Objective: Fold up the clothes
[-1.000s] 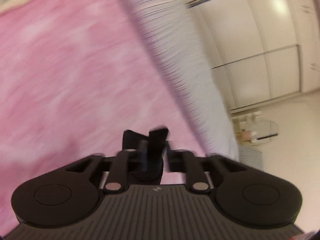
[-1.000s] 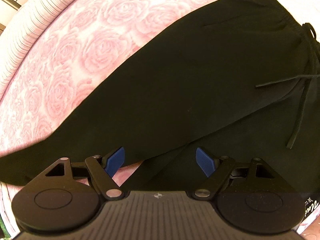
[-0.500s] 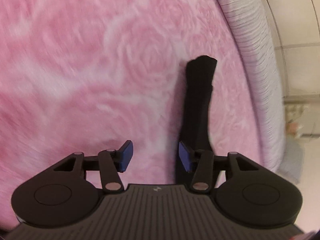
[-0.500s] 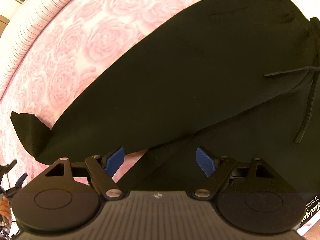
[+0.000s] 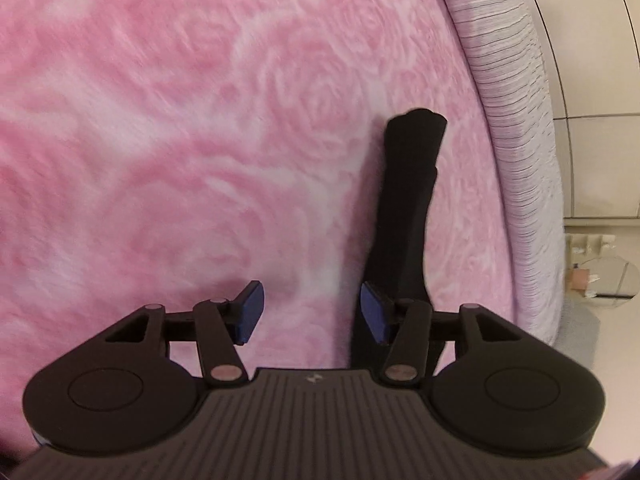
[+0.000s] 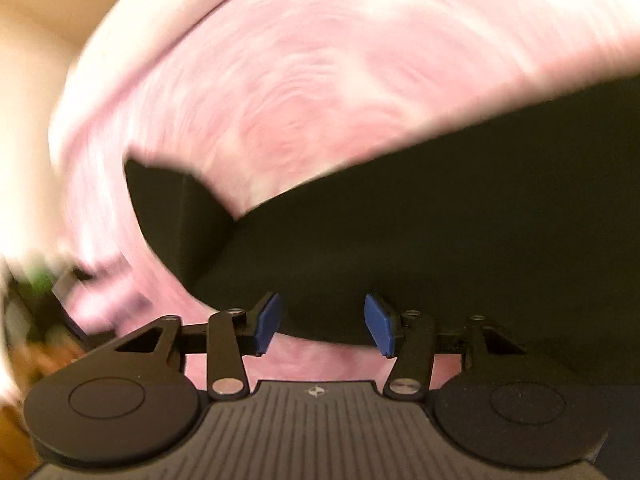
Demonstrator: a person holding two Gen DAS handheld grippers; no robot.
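Note:
Black trousers (image 6: 420,208) lie spread on the pink rose bedspread (image 5: 180,140). In the blurred right wrist view one leg tapers to a cuff (image 6: 168,208) at the left. My right gripper (image 6: 323,324) hangs over the lower edge of that leg. Its jaws are closing, the cloth edge sits between the blue pads (image 6: 266,322), and they do not press on it. In the left wrist view a narrow black leg end (image 5: 404,208) runs up the bed just right of my left gripper (image 5: 312,312). That gripper is open over bare bedspread with nothing between its fingers.
The ribbed pale side of the bed (image 5: 516,120) curves down the right of the left wrist view. Beyond it are cream cupboard doors (image 5: 592,40) and a small round glass table (image 5: 604,276). Blurred clutter (image 6: 36,288) shows off the bed's edge at lower left.
The left gripper has dropped and tilted down onto the bedspread beside the black leg end. The right gripper has slid left along the trouser leg toward the cuff, and its jaws have narrowed.

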